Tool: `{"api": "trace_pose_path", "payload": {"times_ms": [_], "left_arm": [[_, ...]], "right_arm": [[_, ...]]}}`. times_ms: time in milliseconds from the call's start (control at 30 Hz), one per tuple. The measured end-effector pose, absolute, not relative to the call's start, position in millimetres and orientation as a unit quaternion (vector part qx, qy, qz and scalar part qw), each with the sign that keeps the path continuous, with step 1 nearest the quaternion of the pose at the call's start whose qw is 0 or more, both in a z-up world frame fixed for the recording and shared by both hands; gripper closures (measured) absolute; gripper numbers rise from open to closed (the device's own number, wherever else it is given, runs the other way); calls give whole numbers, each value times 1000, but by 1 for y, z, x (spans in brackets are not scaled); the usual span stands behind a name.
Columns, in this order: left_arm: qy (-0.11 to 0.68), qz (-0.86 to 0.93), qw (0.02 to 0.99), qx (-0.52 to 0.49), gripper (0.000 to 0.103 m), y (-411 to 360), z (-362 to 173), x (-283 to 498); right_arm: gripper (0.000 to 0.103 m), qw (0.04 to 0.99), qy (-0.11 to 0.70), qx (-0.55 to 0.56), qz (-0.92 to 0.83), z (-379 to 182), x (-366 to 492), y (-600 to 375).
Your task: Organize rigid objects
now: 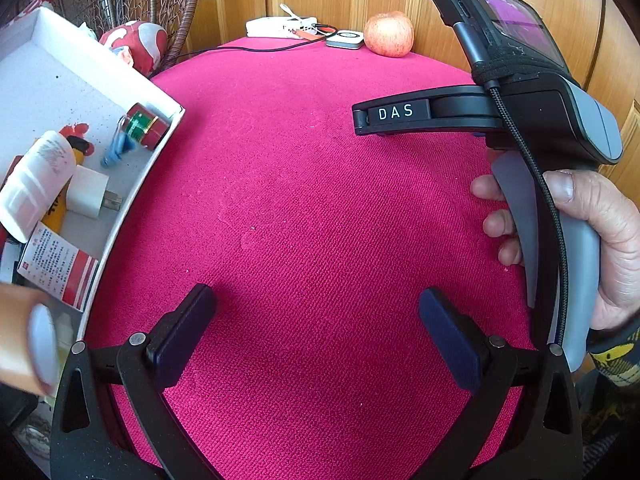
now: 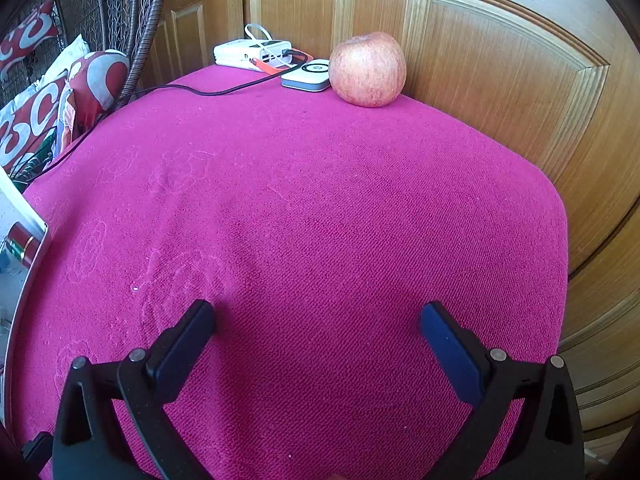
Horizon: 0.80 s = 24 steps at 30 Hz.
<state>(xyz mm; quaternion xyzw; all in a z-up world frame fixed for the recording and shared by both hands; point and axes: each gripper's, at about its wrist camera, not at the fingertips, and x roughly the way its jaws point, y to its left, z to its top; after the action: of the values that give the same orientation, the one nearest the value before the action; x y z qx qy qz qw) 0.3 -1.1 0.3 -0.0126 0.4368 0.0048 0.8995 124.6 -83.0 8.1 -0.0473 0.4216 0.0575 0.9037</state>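
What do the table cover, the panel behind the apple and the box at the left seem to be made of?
Table cover: woven fabric, matte, a ribbed weave shows.
Panel: wood or wood veneer, semi-gloss, with straight grain lines.
Box: probably white cardboard or foam board, matte, thin flat walls.

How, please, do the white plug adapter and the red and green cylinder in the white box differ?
The white plug adapter is a plain blocky cube with metal prongs; the red and green cylinder is round, glossy and banded in gold. The adapter lies mid-box beside a white bottle; the cylinder sits in the far corner against the wall of the white box. Both lie on their sides inside the box.
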Motion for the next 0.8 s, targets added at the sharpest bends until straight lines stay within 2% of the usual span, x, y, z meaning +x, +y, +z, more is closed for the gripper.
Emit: {"api": "trace_pose_path", "payload": {"times_ms": [800], "left_arm": [[436,4,900,-12,0,0,-1,-2]], "right_arm": [[0,904,421,-48,58,7,124,-83]]}}
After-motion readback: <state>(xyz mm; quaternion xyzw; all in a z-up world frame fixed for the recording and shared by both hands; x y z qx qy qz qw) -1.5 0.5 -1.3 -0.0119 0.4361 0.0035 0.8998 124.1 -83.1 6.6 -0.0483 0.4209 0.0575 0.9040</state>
